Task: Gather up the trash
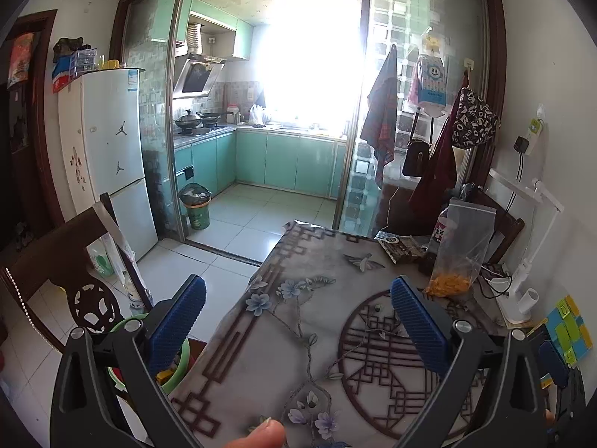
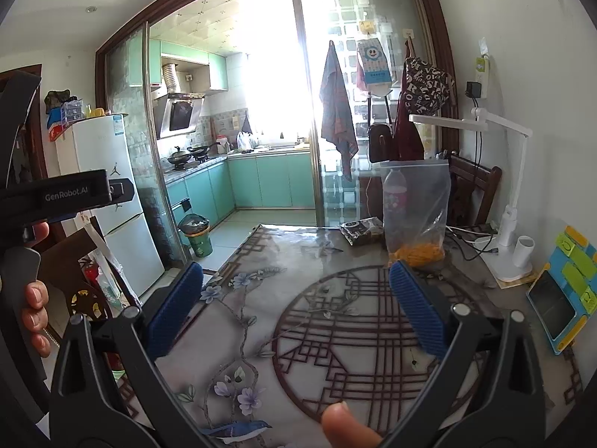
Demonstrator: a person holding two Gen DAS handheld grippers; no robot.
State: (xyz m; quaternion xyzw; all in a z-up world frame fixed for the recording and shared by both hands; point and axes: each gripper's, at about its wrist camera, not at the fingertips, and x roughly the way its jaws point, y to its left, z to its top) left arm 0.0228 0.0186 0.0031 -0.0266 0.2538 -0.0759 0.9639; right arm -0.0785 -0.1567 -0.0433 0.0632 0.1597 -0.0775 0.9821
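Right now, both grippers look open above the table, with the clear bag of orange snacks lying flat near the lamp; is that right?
Not quite: the clear bag stands upright, not flat, as the right wrist view shows. Both grippers are open above the table, near the lamp.

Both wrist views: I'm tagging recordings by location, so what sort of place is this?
Most likely a home dining area opening onto a kitchen: a patterned table, a white fridge, and teal cabinets with woks on a stove beyond a sliding glass door.
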